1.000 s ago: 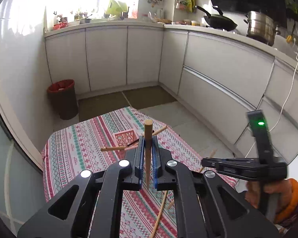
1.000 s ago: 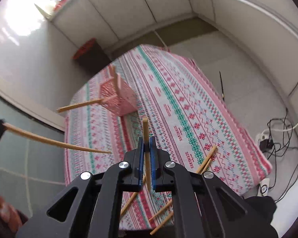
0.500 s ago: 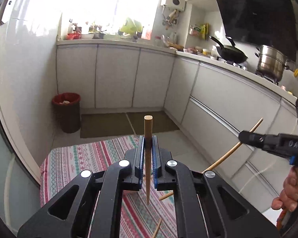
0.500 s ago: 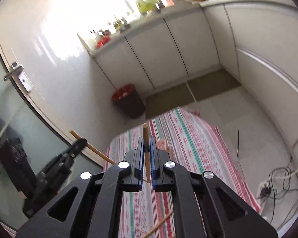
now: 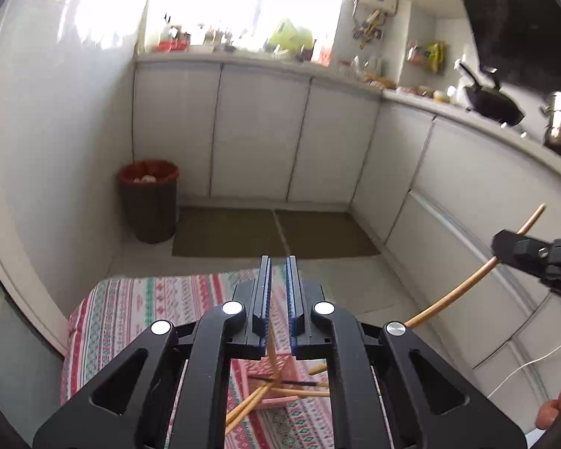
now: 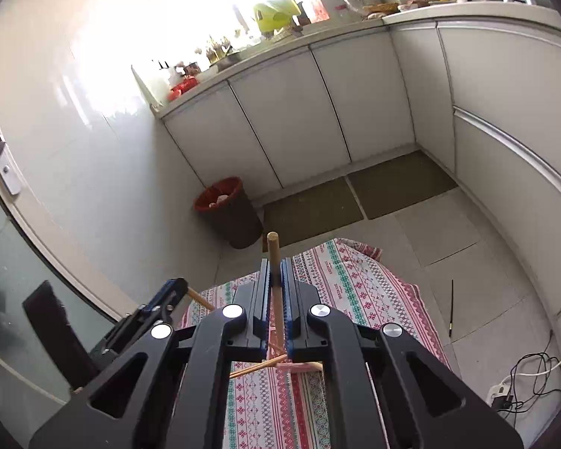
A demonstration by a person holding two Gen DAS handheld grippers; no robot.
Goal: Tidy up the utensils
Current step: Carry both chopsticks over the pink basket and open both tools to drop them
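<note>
My left gripper (image 5: 278, 262) hangs over the pink basket (image 5: 280, 393), and its jaws are opening with a clear gap between the pads. A wooden chopstick (image 5: 271, 350) has slipped below them, leaning down into the basket among several other chopsticks. My right gripper (image 6: 276, 265) is shut on another wooden chopstick (image 6: 273, 250), which stands upright with its end above the fingertips. The basket (image 6: 303, 366) shows just beneath it. In the left wrist view the right gripper (image 5: 501, 249) comes in from the right with its chopstick (image 5: 463, 288). The right wrist view shows the left gripper (image 6: 174, 288) at lower left.
The table wears a striped patterned cloth (image 5: 131, 307). A dark bin with a red rim (image 5: 147, 202) stands by the wall, and white cabinets run behind. A black chopstick (image 6: 451, 308) lies on the floor tiles, with cables (image 6: 523, 374) at the right.
The chopstick that stood up between my left jaws has dropped out of them towards the basket. Both grippers have moved over the basket, and the right one has risen with its chopstick.
</note>
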